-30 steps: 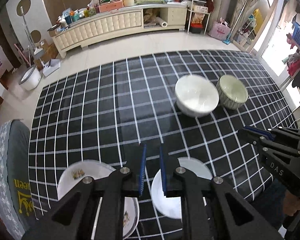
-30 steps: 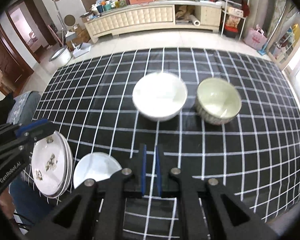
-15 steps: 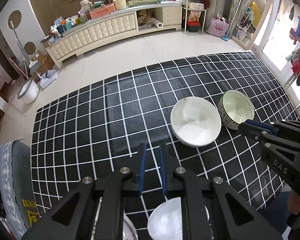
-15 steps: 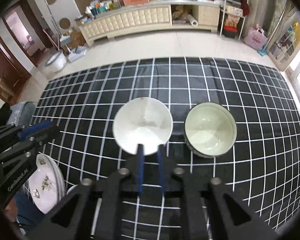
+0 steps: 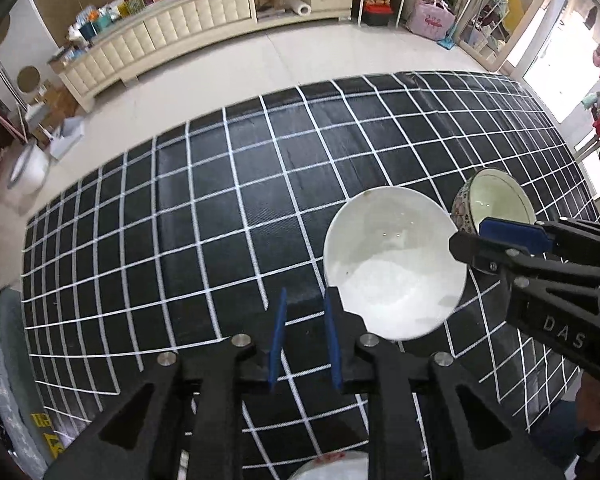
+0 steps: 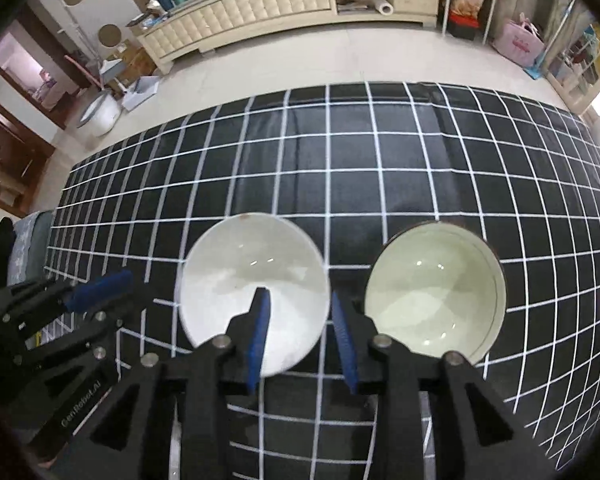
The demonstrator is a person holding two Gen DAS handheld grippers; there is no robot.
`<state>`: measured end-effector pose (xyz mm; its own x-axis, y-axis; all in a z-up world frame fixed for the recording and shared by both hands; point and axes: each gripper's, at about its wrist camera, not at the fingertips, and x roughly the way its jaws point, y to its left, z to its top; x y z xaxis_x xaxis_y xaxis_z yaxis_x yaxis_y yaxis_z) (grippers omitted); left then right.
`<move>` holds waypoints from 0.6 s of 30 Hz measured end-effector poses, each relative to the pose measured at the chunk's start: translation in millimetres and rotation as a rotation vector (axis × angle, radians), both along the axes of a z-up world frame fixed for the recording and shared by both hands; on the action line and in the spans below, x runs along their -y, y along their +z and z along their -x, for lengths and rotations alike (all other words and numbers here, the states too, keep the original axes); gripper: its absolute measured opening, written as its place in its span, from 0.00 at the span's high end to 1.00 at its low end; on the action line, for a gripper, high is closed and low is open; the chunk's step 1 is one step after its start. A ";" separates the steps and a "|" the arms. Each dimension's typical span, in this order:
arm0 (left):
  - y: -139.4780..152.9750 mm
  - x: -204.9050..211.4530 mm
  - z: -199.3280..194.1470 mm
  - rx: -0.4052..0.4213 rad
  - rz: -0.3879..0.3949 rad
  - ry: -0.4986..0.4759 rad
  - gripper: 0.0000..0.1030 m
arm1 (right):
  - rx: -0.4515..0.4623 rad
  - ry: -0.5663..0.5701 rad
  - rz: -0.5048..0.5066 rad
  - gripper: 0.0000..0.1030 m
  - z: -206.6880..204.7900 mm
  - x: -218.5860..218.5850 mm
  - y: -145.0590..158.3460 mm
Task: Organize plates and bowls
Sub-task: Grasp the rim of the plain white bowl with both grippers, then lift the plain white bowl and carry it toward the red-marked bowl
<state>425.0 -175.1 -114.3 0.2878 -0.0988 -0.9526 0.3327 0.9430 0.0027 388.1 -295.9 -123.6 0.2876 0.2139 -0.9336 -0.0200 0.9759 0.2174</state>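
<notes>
The right gripper [image 6: 300, 316] has just been opening; its jaws straddle the white bowl's [image 6: 236, 280] rim at 3 o'clock, not pressing. The left gripper [image 5: 304, 316], jaws narrowly parted and empty, hangs beside the rim at 8 o'clock. The green bowl [image 6: 432, 296] sits just right on the checked desk [image 6: 340, 160].

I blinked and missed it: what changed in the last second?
Both grippers came forward over the checked cloth, past the plates, toward the white bowl. The right gripper has just been opening, its jaws astride the bowl's rim; the left gripper opened slightly, empty. Both bowls, including the green bowl, stayed put.
</notes>
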 end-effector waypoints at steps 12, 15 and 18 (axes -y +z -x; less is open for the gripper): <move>-30.4 10.6 -15.8 -0.049 0.021 -0.031 0.83 | -0.024 0.014 -0.004 0.65 -6.8 -0.7 -22.7; -37.8 16.4 -16.3 -0.058 -0.002 -0.044 0.83 | -0.016 0.033 0.011 0.66 -7.8 -3.7 -22.9; -44.4 19.2 -16.4 -0.067 0.000 -0.045 0.84 | -0.018 0.049 0.026 0.70 -5.4 -8.1 -28.4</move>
